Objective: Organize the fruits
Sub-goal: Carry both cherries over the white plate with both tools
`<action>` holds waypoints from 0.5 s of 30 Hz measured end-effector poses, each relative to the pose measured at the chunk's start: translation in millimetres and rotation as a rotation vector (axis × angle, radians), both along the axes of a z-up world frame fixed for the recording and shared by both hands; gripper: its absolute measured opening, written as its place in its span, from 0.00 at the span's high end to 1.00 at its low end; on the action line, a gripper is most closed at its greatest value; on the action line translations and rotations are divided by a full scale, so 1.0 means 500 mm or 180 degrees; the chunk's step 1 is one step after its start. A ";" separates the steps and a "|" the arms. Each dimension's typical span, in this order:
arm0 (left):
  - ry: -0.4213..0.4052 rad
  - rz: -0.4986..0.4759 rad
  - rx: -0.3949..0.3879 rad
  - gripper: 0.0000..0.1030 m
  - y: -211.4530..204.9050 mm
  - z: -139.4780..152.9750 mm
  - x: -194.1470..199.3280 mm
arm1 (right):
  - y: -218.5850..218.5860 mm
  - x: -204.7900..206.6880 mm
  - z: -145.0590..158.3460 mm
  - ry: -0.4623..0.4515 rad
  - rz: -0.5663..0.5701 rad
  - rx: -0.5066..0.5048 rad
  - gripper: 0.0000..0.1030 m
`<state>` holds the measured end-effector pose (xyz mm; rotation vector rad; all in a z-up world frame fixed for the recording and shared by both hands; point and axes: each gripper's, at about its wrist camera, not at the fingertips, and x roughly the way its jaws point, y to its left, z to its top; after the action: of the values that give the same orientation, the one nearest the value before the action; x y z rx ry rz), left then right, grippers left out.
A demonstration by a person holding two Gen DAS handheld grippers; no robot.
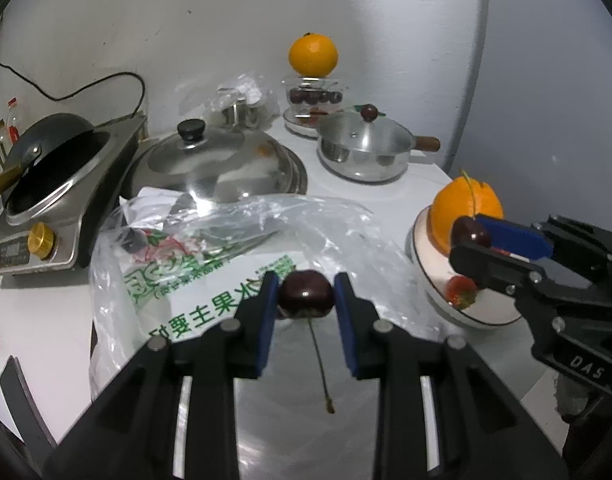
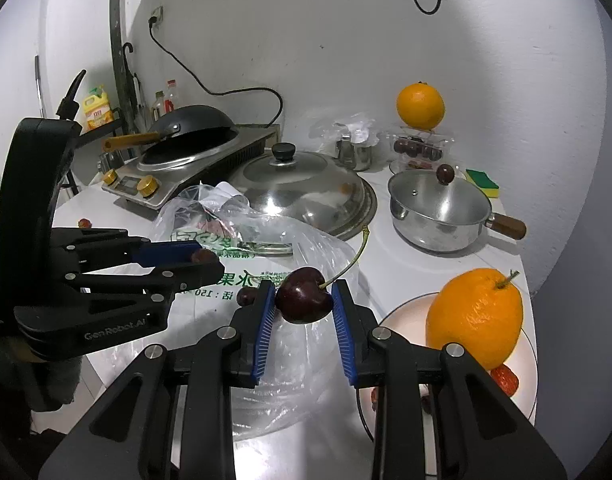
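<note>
Left gripper (image 1: 306,300): narrow, pinching a dark cherry (image 1: 306,294), stem toward 6 o'clock, above the plastic bag (image 1: 210,256). Right gripper (image 2: 304,304): narrow, pinching a second cherry (image 2: 304,300), stem toward 1 o'clock; plate (image 2: 402,308) with orange (image 2: 476,316) at its 3 o'clock.

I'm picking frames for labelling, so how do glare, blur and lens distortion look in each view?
Left wrist view: strong fisheye bending with dark corners, glare on the big steel lid, and the cherry in the left tongs is slightly soft. Right wrist view: same curvature, the cherry in the right tongs is sharper, with glare on the plastic bag.
</note>
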<state>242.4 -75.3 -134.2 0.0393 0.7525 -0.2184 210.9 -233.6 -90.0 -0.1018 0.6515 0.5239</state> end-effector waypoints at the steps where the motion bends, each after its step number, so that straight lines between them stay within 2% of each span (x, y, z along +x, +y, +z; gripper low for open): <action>1: -0.0004 -0.0002 0.0003 0.71 -0.002 0.001 -0.004 | -0.003 -0.004 0.000 -0.0001 -0.0003 0.0004 0.70; 15: -0.0041 -0.0063 0.0050 0.71 -0.054 0.014 -0.031 | -0.050 -0.029 -0.003 0.0000 -0.0048 0.0050 0.70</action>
<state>226.9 -102.2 -127.2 0.0628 0.7413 -0.2309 196.4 -258.6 -91.7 -0.0819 0.6475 0.5145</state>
